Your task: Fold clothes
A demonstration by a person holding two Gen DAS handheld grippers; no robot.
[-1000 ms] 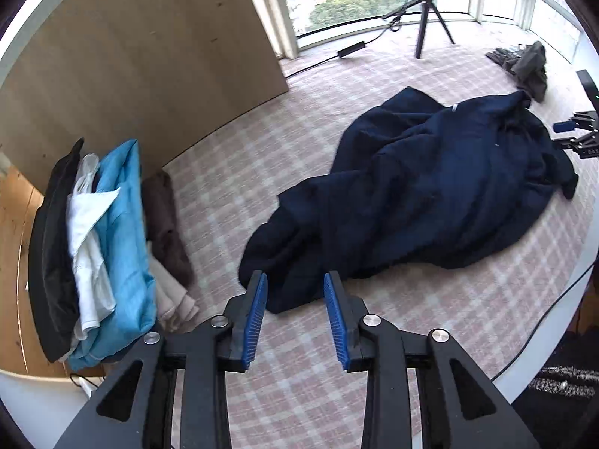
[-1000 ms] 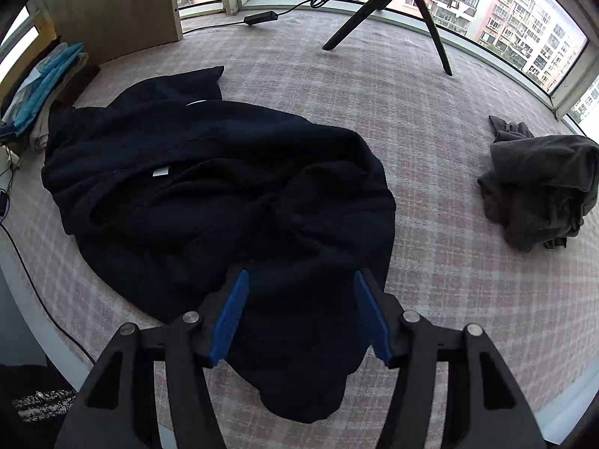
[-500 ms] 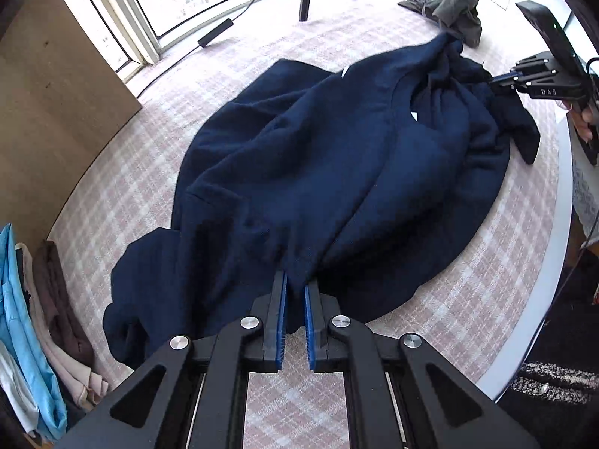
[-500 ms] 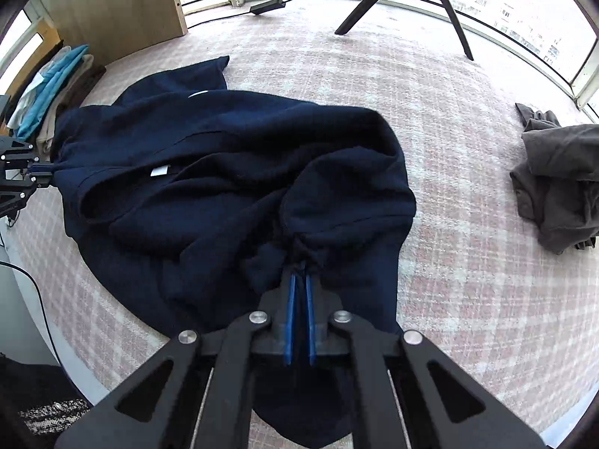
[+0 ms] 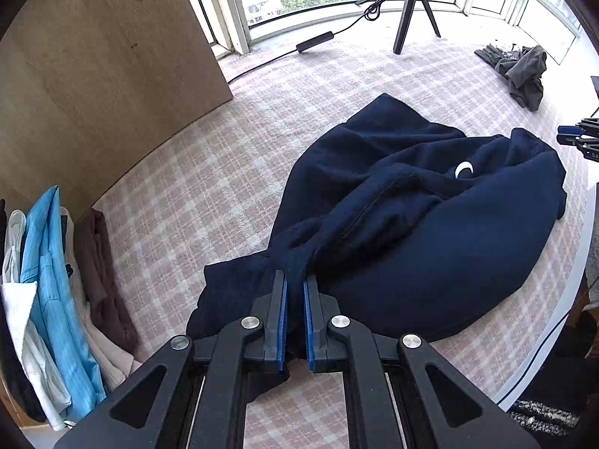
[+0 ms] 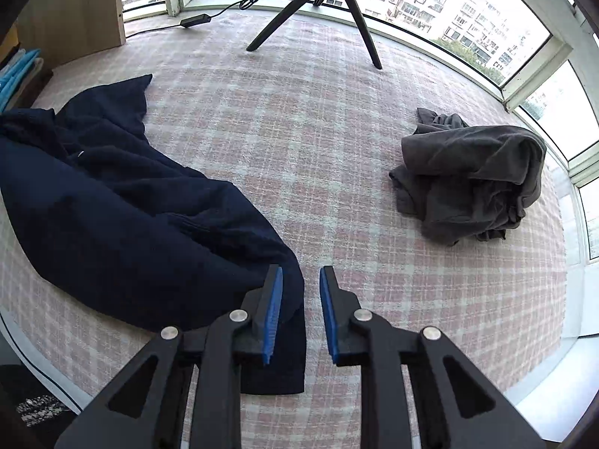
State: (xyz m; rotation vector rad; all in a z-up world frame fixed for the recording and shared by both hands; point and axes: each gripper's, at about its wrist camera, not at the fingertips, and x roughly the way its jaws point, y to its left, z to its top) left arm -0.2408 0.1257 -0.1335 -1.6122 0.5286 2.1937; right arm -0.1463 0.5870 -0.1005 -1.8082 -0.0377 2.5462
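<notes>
A navy sweatshirt (image 5: 430, 224) lies crumpled on the pink plaid table cover (image 5: 209, 172). My left gripper (image 5: 294, 288) is shut on a bunched fold at its near left side. In the right wrist view the sweatshirt (image 6: 123, 224) lies to the left, one end reaching under my right gripper (image 6: 299, 280), which is open and holds nothing, above the sweatshirt's right edge. The right gripper's tips also show at the right edge of the left wrist view (image 5: 576, 138).
A stack of folded clothes (image 5: 52, 299) stands at the left by a wooden panel (image 5: 93, 67). A crumpled grey garment (image 6: 475, 176) lies at the right. A black tripod (image 6: 322, 3) and a cable (image 5: 284, 56) stand at the back near the windows.
My right gripper has let go of the sweatshirt, opened and moved right. My left gripper stays shut on its fold and has pulled it toward the left.
</notes>
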